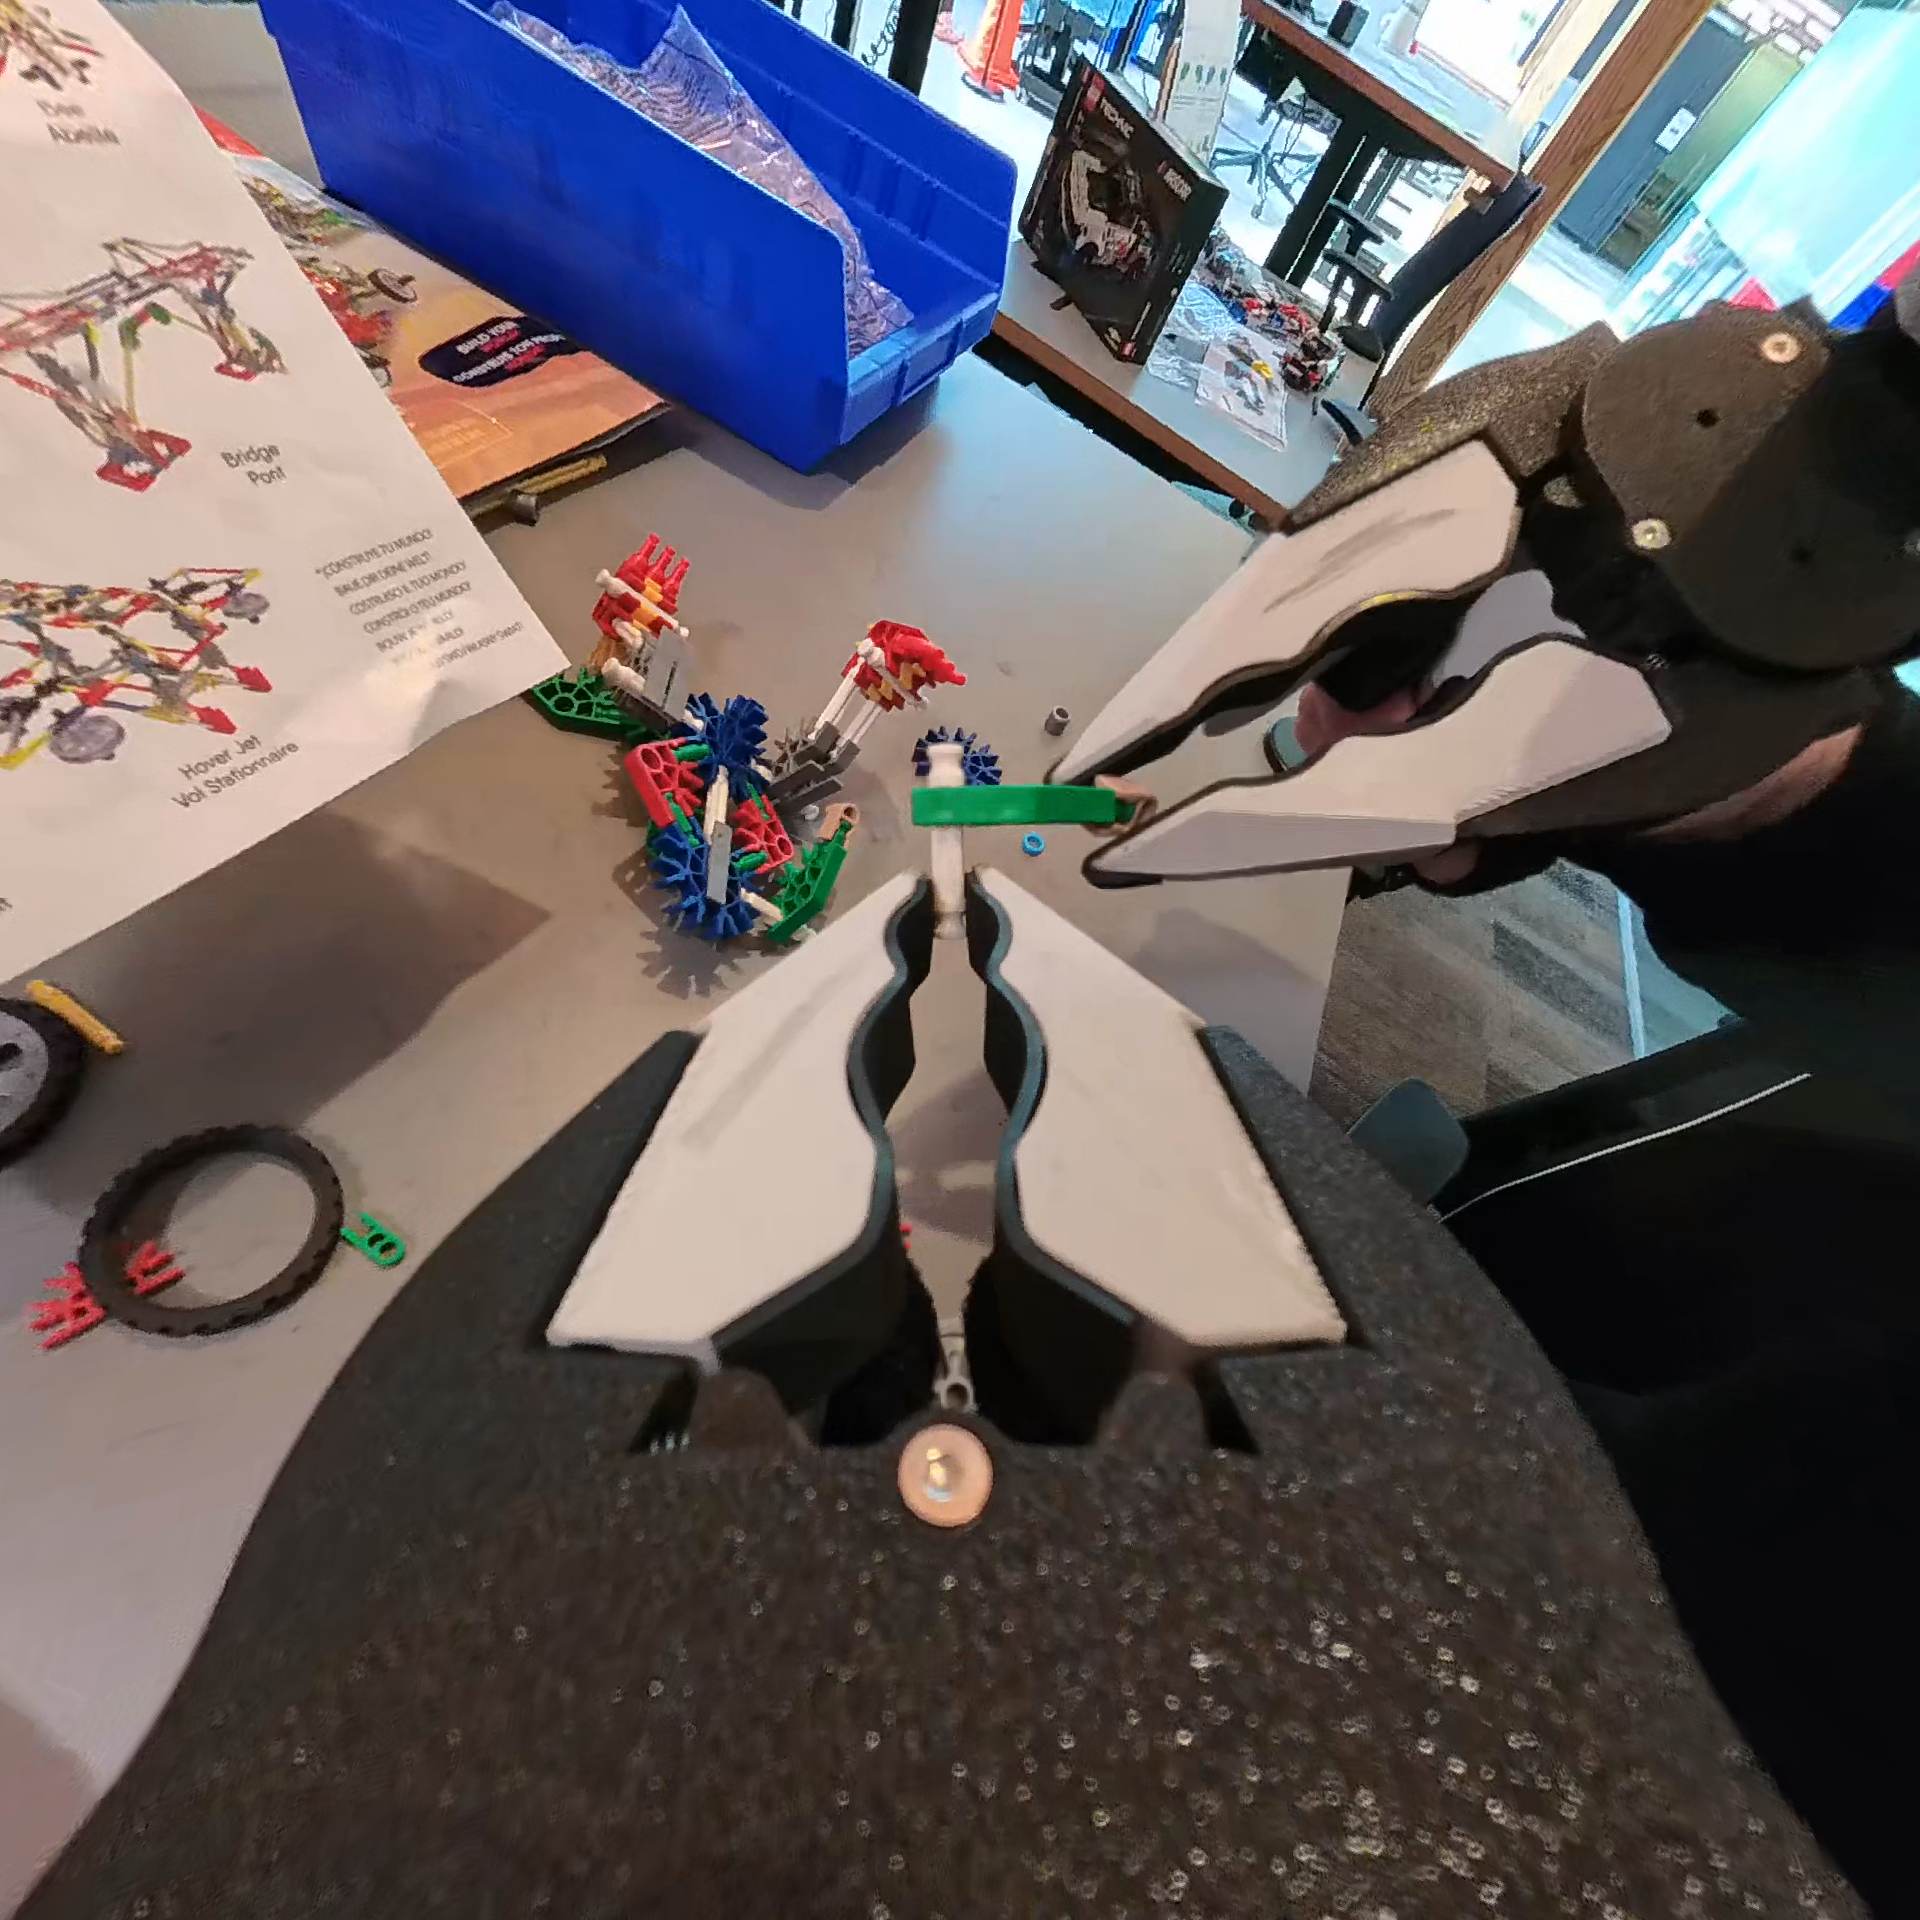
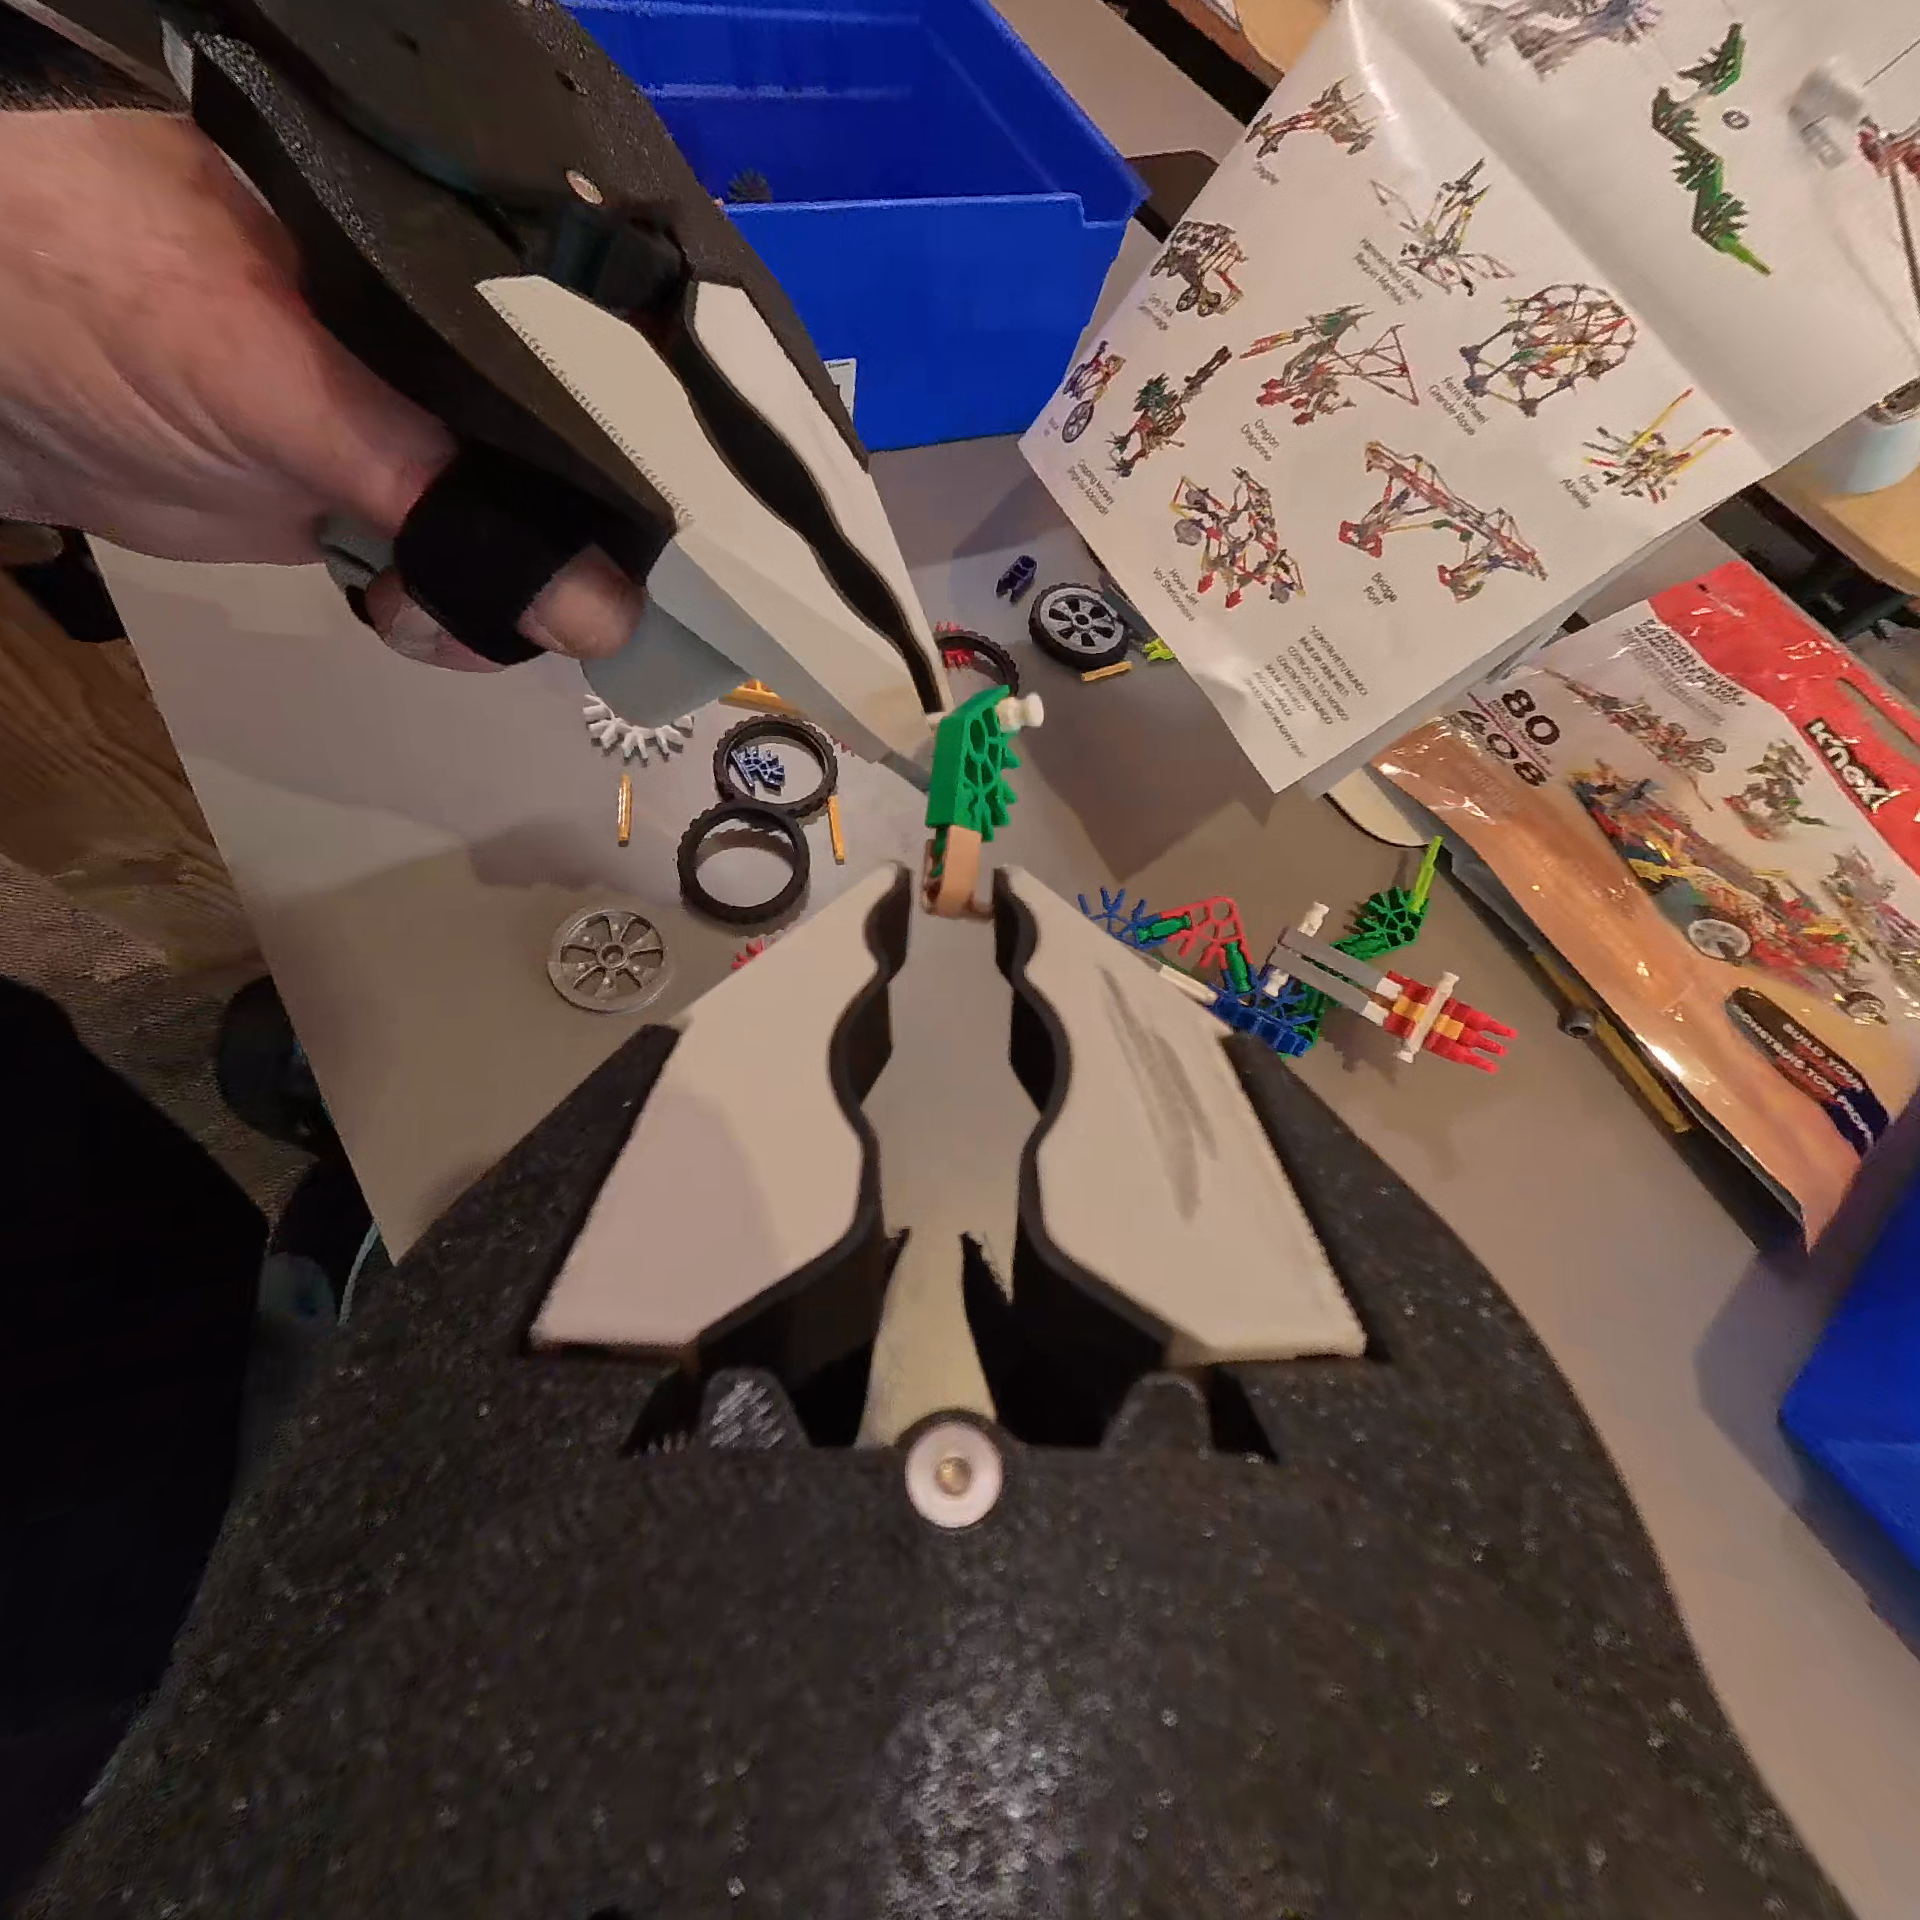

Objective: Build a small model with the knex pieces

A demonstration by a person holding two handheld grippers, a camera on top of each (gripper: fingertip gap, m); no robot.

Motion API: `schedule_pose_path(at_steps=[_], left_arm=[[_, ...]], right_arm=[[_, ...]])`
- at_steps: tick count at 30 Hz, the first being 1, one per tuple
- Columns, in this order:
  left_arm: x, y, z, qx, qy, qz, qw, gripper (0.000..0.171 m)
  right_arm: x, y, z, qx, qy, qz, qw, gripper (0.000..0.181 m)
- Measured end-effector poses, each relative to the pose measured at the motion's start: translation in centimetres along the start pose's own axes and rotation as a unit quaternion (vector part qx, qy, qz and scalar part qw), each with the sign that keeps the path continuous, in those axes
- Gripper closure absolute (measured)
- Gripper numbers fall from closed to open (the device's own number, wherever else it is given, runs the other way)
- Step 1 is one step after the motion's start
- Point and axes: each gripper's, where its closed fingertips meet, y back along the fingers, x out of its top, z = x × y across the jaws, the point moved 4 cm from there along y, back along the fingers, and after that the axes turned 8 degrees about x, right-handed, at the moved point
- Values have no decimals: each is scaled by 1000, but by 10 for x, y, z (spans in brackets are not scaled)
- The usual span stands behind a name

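printed instruction sheet, toy bag, dark box, all bearing writing

Bright, even daylight from the windowed area at top right of the left wrist view, overexposed there. Soft grey shadows on the pale grey tabletop, darker beneath the white printed instruction sheet. Dimmer, warmer light in the right wrist view, with glare on the glossy orange-and-red plastic bag. Strong wide-angle bending toward all edges. Slight motion blur on the near light-grey fingers and along the lower left border. Centre sharp.
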Motion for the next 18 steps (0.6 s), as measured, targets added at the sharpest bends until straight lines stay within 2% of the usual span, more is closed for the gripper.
schedule_pose_path(at_steps=[2, 8, 18], left_arm=[[-2, -2, 0, 3, 1, 1, 1000, 168], [-2, -1, 2, 17, -16, 23, 999, 168], [-2, 2, 6, 36, -55, 50, 997, 169]], right_arm=[[-2, 0, 1, -1, -4, -2, 1000, 168], [-5, -2, 1, 68, -65, -1, 996, 169], [-8, -2, 0, 184, -183, 28, 965, 169]])
